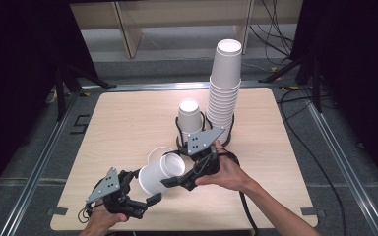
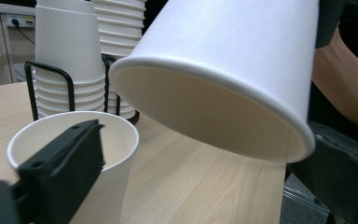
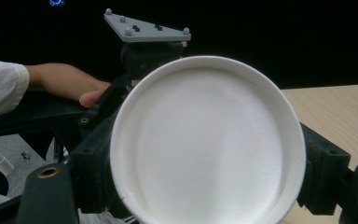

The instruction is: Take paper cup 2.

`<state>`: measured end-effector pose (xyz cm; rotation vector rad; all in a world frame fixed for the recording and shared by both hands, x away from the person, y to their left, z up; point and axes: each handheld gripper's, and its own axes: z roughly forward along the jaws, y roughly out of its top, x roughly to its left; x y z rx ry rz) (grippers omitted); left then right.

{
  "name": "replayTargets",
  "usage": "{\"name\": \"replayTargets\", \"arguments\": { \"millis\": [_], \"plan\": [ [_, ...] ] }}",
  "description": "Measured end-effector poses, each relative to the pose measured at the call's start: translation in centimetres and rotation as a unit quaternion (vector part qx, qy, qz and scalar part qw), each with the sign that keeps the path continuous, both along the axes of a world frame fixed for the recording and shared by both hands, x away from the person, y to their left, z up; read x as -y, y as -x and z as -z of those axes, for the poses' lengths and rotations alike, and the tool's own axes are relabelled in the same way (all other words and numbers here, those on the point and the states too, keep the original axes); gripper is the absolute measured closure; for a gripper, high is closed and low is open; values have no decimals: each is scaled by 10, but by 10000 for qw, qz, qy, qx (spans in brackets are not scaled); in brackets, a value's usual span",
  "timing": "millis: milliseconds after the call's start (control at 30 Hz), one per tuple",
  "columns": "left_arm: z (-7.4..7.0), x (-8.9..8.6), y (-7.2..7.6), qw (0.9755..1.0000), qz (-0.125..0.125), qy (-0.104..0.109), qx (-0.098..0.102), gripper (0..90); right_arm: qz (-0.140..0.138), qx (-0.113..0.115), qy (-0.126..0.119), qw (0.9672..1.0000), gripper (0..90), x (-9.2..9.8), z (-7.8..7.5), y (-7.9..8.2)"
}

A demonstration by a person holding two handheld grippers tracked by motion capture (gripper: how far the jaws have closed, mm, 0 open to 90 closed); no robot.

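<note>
Obs.: right gripper (image 1: 173,178) is clenched on a white paper cup (image 1: 155,177). In the right gripper view its black jaws flank the cup (image 3: 207,140) on both sides. The cup is in the air over the near middle of the table (image 1: 128,113), lying roughly on its side, one round end towards the left gripper (image 1: 145,189). Left gripper is released: jaws wide apart, pads pressing on nothing, with the cup hanging just above and between them in the left gripper view. A loose cup (image 1: 156,153) stands upright on the table just behind the held one; one left jaw sits close in front of its rim (image 2: 116,135), and I cannot tell whether they touch. Farther back are two black wire holders (image 2: 28,74), one with a short stack (image 1: 189,115) and one with a tall stack (image 1: 225,83), the tall one leaning slightly. Judgement: the cup is now solely in the right gripper's charge, and the step in hand is to carry it clear of the left jaws. To do it well: keep the left gripper spread and still until the cup is out from between its jaws. Lift before travelling so the cup passes over the loose cup rather than knocking it. Grip lightly, since thin paper wall dents easily. Turn the cup to its final attitude in open air, well short of the leaning tall stack.
</note>
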<state>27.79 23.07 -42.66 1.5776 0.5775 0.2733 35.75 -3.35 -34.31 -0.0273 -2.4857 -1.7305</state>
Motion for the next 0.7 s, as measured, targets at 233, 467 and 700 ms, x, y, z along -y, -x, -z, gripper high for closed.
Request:
{"name": "replayTargets", "arguments": {
  "millis": [233,467,700],
  "plan": [
    [0,2,0,9998,94,113,115,0,-142,-204,-110,9996,235,-4,7,1],
    [-1,1,2,9996,135,152,184,0,-243,-163,-113,9995,235,-11,14,0],
    [-2,0,3,9998,147,26,152,1,-317,-204,-104,9992,235,-14,15,2]
  ]
}}
